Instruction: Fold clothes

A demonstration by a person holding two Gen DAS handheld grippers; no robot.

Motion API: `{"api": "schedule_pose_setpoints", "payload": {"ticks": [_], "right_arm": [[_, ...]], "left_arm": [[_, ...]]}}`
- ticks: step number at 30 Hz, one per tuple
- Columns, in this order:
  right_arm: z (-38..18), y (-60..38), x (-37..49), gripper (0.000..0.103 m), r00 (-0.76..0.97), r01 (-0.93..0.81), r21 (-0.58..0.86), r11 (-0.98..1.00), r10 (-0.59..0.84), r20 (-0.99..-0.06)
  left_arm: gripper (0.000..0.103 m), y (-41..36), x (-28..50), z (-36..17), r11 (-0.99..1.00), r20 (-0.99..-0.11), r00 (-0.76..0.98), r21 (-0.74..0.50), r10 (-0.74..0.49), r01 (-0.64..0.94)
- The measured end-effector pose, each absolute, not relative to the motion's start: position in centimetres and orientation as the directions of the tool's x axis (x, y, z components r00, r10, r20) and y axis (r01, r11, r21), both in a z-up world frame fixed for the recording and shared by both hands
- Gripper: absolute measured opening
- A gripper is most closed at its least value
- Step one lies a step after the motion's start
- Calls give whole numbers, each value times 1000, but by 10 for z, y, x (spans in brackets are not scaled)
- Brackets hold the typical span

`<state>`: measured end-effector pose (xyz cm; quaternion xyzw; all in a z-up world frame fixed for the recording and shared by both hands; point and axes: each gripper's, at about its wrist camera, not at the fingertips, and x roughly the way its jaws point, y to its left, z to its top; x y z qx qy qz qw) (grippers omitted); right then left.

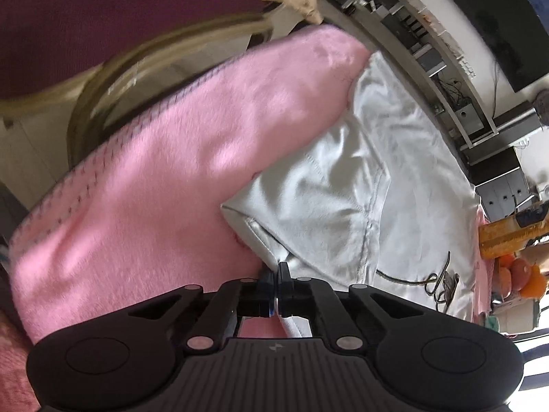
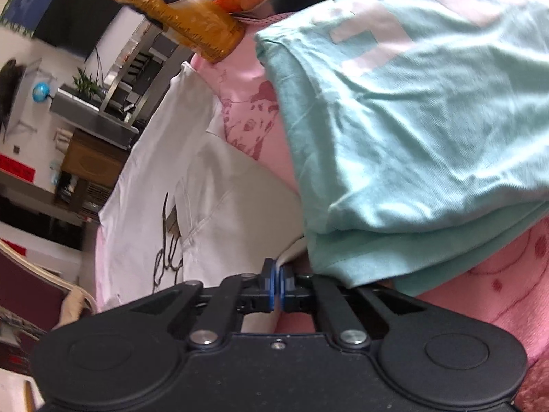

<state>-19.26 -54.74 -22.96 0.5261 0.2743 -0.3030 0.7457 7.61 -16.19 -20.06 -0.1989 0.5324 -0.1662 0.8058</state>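
White shirt hem apparently pinched by left gripper.

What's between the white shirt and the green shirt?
In the right wrist view, a strip of pink blanket shows between the white shirt and the folded green shirt.

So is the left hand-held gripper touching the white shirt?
Touching. In the left wrist view, the left hand-held gripper has its jaws shut on the edge of the white shirt, pinching the fabric.
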Motion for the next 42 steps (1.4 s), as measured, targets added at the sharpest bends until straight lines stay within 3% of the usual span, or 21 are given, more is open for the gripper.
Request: {"api": "schedule_pose_setpoints", "payload": {"ticks": [21,27,30,33,37,42], "right_arm": [[-149,-518,-223,2,670,739,592,323,-261,-695],[-168,-512,-232,3,628,770,550,324,-233,-743],[-178,-513,-235,10,604,785,534,314,-199,-771],[-178,-515,-244,30,607,784,547,294,-179,-774],[-166,-511,-238,38,619,769,534,350,-202,-759],[-174,-499,-211,39,663,696,553,458,-114,-740]], "left_arm": [[2,-134,29,-139,855,-756,420,-508,-502,109],[3,-140,19,-160,911,-809,422,-392,-409,131],[6,-142,16,-164,952,-848,434,-280,-304,120],[15,-137,9,-154,968,-843,476,-219,-250,120],[22,-144,0,-147,949,-812,493,-245,-312,197],[24,-169,-8,-154,899,-808,423,-278,-410,340]]}}
